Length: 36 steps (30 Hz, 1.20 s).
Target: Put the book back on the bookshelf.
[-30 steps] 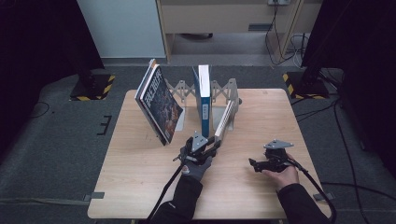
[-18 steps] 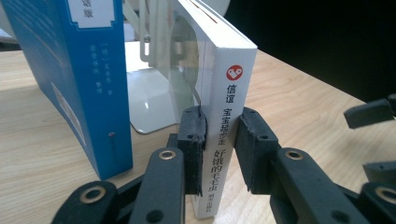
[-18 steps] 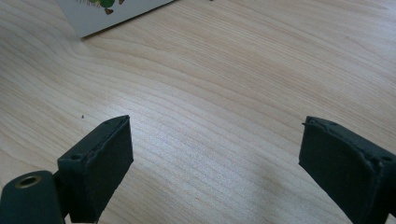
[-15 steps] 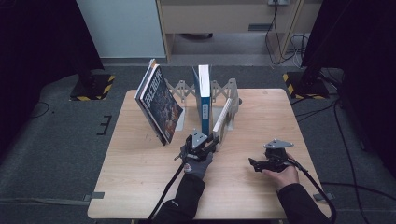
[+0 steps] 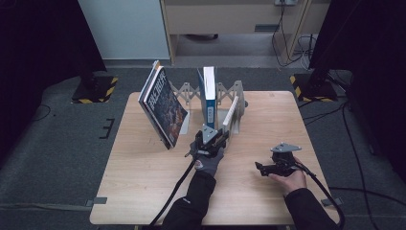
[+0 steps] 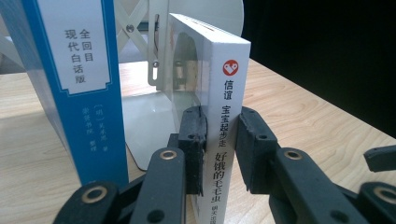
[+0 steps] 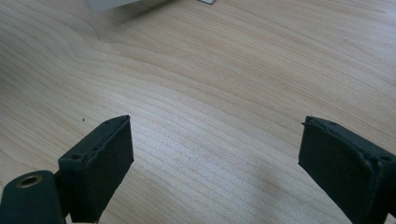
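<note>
White-spined book (image 6: 227,140) leans back on the rack (image 5: 238,98), blue book (image 6: 74,88) just beside; left hand-held gripper (image 6: 219,147) seemingly clamps its spine, right hand-held gripper (image 7: 215,172) gapes empty.

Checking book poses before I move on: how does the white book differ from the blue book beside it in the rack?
The white book has a thin white spine; the blue book has a broader blue spine with a white label. The white book leans over; the blue book stands upright. The left gripper has its jaws around the white book's spine; the blue book is ungripped. Both stand on the table with Chinese spine lettering.
</note>
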Available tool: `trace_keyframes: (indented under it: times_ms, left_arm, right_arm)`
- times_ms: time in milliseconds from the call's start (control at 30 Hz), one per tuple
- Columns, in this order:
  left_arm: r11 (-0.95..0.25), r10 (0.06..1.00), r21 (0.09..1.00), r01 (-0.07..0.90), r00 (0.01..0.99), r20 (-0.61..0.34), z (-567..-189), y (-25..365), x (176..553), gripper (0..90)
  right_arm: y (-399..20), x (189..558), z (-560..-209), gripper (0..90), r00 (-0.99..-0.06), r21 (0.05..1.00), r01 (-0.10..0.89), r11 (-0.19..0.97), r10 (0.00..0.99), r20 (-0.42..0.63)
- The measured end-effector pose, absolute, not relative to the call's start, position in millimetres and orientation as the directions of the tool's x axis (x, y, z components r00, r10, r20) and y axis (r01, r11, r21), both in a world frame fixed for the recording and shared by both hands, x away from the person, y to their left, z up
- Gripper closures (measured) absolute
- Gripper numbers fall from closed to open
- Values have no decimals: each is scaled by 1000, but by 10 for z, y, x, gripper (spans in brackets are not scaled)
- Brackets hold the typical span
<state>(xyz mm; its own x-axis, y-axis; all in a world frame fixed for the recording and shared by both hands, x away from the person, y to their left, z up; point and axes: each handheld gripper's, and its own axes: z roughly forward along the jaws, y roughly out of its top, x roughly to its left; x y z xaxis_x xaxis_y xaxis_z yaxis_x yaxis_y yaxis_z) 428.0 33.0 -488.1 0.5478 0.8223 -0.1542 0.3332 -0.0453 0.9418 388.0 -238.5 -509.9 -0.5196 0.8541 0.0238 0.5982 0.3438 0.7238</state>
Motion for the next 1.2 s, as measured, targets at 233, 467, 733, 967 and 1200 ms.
trace_keyframes:
  times_ms: [233,467,733,967,1200]
  left_arm:
    - [-37,829,937,348,534,-165,-4931,255,4346,719]
    - [-44,832,933,358,530,-164,-4958,201,4414,714]
    - [-29,826,922,386,528,-195,-5033,168,4485,704]
    - [-63,802,924,377,571,-178,-5031,185,4485,692]
    - [-67,788,923,378,588,-184,-5019,174,4497,695]
  right_arm:
    - [-2385,3881,-5099,105,-519,724,598,344,854,23]
    - [-2384,3883,-5100,106,-520,723,599,344,854,24]
    - [-2386,3886,-5097,107,-522,725,596,346,853,21]
    - [-2383,3882,-5097,108,-522,723,598,346,853,24]
    - [-2385,3884,-5097,109,-523,723,597,348,852,22]
